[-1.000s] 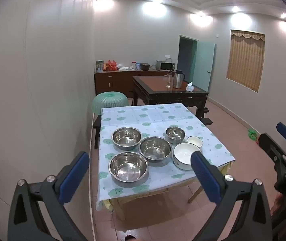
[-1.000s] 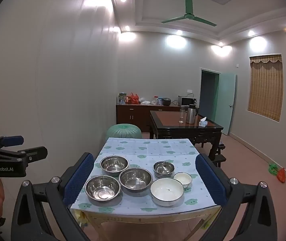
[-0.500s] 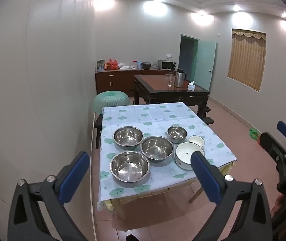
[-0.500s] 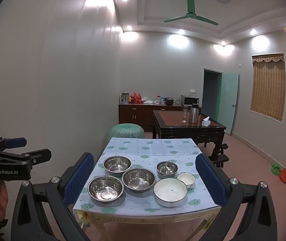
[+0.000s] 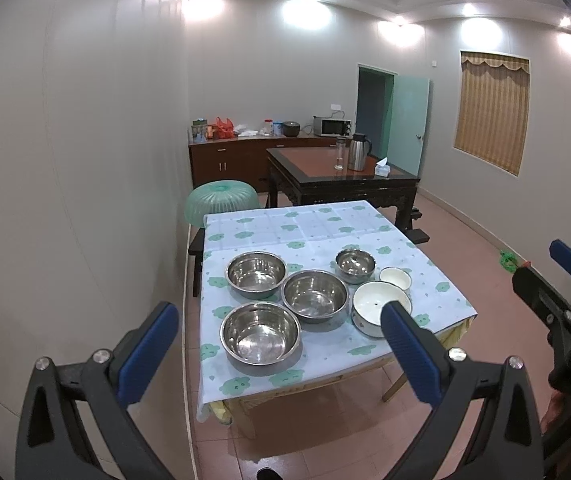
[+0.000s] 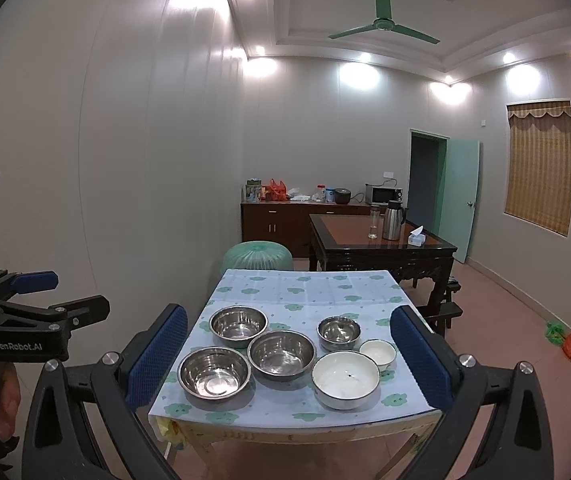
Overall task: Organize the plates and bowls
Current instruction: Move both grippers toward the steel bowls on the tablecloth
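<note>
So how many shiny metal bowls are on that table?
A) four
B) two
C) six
A: four steel bowls sit on the table, beside two white bowls.

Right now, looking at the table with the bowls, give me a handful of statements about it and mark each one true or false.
1. Four steel bowls sit on the tablecloth. True: the near-left steel bowl, the far-left steel bowl, the middle steel bowl and the small steel bowl.
2. The large white bowl is stacked inside a steel one. False: it stands on the cloth by itself, beside the small white bowl.
3. The left tongs are clamped on a bowl. False: they are open and hold nothing.
4. The right tongs are open too. True.
5. A microwave stands on the dark wooden table. False: a thermos jug does; the microwave is on the sideboard.
</note>
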Available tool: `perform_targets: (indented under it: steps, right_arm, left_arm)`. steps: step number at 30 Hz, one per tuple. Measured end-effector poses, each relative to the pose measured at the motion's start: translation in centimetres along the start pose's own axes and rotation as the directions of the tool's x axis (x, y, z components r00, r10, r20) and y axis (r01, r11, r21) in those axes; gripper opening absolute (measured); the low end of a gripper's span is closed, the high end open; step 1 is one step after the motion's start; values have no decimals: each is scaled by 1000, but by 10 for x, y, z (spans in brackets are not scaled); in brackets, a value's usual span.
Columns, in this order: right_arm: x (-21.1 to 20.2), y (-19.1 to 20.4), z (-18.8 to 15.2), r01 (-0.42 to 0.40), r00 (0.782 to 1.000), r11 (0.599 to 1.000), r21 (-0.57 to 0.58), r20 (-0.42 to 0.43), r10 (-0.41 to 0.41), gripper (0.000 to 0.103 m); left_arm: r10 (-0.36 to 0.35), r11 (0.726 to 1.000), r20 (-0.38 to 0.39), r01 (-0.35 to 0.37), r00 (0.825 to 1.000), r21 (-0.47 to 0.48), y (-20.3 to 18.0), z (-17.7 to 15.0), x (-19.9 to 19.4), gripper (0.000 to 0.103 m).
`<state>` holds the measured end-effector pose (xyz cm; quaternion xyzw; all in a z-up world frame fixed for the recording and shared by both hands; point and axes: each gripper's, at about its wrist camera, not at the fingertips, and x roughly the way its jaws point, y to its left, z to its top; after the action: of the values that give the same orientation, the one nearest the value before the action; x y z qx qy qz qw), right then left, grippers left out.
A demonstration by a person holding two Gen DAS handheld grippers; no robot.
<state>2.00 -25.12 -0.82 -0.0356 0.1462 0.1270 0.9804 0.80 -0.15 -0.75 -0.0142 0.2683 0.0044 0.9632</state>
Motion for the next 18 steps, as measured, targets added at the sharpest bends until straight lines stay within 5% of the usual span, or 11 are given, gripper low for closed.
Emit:
perform_targets:
  steps: [18]
  right_arm:
    - [9, 3, -2, -22, 1000, 1000, 0, -10, 22, 102]
  left_arm:
    - [14, 1000, -10, -14, 1000, -5, 4, -1, 10, 103]
